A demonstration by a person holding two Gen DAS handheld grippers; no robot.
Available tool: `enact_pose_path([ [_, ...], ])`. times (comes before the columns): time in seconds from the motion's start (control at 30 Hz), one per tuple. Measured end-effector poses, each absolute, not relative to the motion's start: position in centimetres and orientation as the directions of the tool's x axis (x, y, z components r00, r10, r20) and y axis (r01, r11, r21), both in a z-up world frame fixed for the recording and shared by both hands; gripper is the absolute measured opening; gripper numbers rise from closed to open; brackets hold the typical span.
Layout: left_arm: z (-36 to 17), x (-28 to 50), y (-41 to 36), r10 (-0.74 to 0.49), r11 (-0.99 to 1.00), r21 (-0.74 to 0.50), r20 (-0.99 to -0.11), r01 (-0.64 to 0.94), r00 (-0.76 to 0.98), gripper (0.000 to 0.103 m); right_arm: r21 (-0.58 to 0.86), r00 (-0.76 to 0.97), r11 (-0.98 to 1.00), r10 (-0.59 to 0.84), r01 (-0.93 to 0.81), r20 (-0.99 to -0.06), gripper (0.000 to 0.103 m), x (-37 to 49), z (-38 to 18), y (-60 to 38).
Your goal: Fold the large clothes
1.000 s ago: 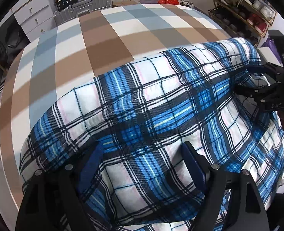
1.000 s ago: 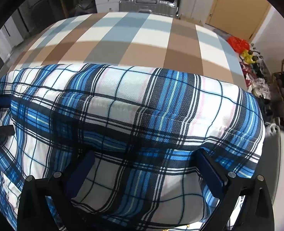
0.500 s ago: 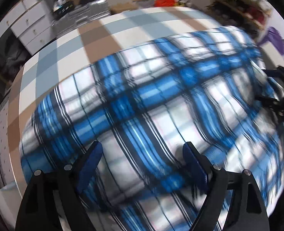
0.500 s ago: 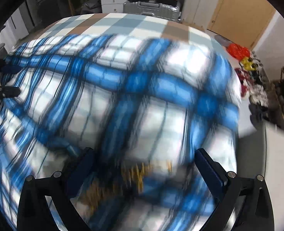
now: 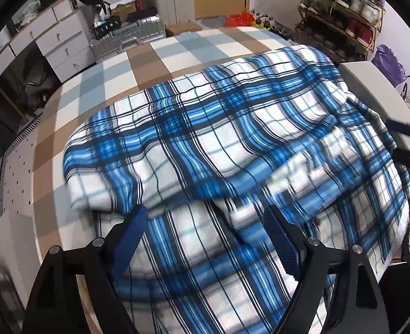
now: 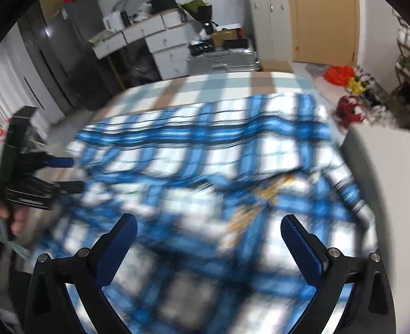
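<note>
Left gripper [image 5: 205, 222] hangs over the blue plaid blanket [image 5: 218, 139], jaws wide, nothing pinched between them. The blanket lies folded over itself on the checked bedspread [image 5: 115, 83]. Right gripper [image 5: 408, 144] peeks in at the edge.

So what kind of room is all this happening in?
Probably a bedroom at home, doubling as storage. The blue plaid garment lies on a bed with a checked cover, beside a white chest of drawers, a shoe rack and a silver suitcase.
</note>
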State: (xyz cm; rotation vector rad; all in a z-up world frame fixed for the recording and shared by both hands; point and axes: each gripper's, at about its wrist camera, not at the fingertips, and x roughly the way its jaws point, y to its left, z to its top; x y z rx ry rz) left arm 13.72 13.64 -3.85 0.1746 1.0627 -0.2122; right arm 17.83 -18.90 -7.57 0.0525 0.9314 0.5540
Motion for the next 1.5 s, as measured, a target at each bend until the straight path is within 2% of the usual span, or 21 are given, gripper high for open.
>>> enact_pose_path([
  [0.13, -5.1, 13.2, 12.7, -0.123, 0.962, 0.006, -0.882, 0.272, 0.454, 0.083, 0.371, 0.438, 0.824, 0.548, -0.428, -0.712, 0.103, 14.3, -8.5, -17.8],
  [0.33, -9.2, 11.7, 11.6, -0.086, 0.959, 0.03, -0.918, 0.283, 0.388, 0.083, 0.408, 0.342, 0.844, 0.519, -0.347, -0.783, 0.103, 12.7, -12.6, -19.0],
  [0.47, -10.2, 10.6, 11.2, -0.071, 0.966, 0.029, -0.925, 0.257, 0.374, 0.083, 0.454, 0.289, 0.839, 0.534, -0.301, -0.795, 0.103, 11.7, -13.9, -20.8],
  [0.53, -9.6, 10.3, 11.5, -0.112, 0.971, -0.019, -0.915, 0.238, 0.386, 0.083, 0.468, 0.301, 0.827, 0.553, -0.311, -0.777, 0.103, 9.7, -13.2, -21.2],
  [0.63, -8.8, 9.5, 11.9, -0.207, 0.967, -0.124, -0.89, 0.221, 0.406, 0.083, 0.364, 0.364, 0.839, 0.512, -0.404, -0.778, 0.103, 7.4, -11.5, -21.8],
  [0.73, -8.9, 8.8, 12.2, -0.269, 0.959, -0.195, -0.854, 0.206, 0.446, 0.083, 0.151, 0.396, 0.832, 0.403, -0.533, -0.825, 0.103, 5.2, -10.8, -20.6],
  [0.83, -9.2, 8.1, 12.0, -0.267, 0.96, -0.198, -0.859, 0.198, 0.437, 0.083, 0.109, 0.319, 0.768, 0.386, -0.632, -0.866, 0.102, 3.5, -12.1, -19.0],
  [0.93, -8.6, 7.0, 12.3, -0.271, 0.959, -0.197, -0.847, 0.203, 0.457, 0.083, 0.014, 0.342, 0.71, 0.356, -0.704, -0.87, 0.097, 1.7, -13.1, -16.2],
  [1.0, -8.7, 6.8, 12.6, -0.263, 0.961, -0.188, -0.847, 0.204, 0.461, 0.083, -0.032, 0.341, 0.661, 0.345, -0.75, -0.874, 0.089, 1.1, -13.8, -14.4],
  [1.07, -9.1, 6.5, 12.7, -0.254, 0.963, -0.18, -0.853, 0.2, 0.455, 0.083, -0.047, 0.337, 0.634, 0.346, -0.772, -0.876, 0.085, 0.8, -14.4, -13.2],
  [1.17, -9.9, 5.8, 12.9, -0.23, 0.968, -0.158, -0.868, 0.195, 0.44, 0.083, 0.038, 0.298, 0.666, 0.383, -0.745, -0.874, 0.071, 2.0, -14.3, -13.5],
  [1.2, -10.1, 5.7, 13.0, -0.226, 0.968, -0.152, -0.873, 0.198, 0.433, 0.083, 0.052, 0.309, 0.686, 0.393, -0.726, -0.866, 0.054, 2.3, -14.2, -13.8],
  [1.23, -10.0, 5.5, 13.1, -0.224, 0.968, -0.146, -0.87, 0.204, 0.439, 0.083, 0.045, 0.331, 0.706, 0.386, -0.707, -0.861, 0.043, 2.6, -14.1, -14.1],
  [1.27, -10.0, 5.5, 13.2, -0.217, 0.969, -0.139, -0.872, 0.204, 0.439, 0.083, 0.045, 0.342, 0.722, 0.379, -0.69, -0.86, 0.017, 2.8, -14.0, -14.3],
  [1.3, -10.0, 5.6, 13.1, -0.214, 0.97, -0.136, -0.873, 0.203, 0.439, 0.083, 0.071, 0.34, 0.748, 0.381, -0.659, -0.86, 0.002, 3.4, -14.0, -14.9],
  [1.37, -10.0, 5.7, 13.0, -0.212, 0.97, -0.134, -0.873, 0.201, 0.44, 0.083, 0.191, 0.297, 0.786, 0.43, -0.588, -0.853, 0.0, 4.6, -14.1, -16.2],
  [1.5, -10.1, 5.4, 12.8, -0.194, 0.972, -0.11, -0.875, 0.208, 0.444, 0.083, 0.168, 0.371, 0.809, 0.429, -0.563, -0.824, 0.0, 3.8, -13.3, -17.6],
])
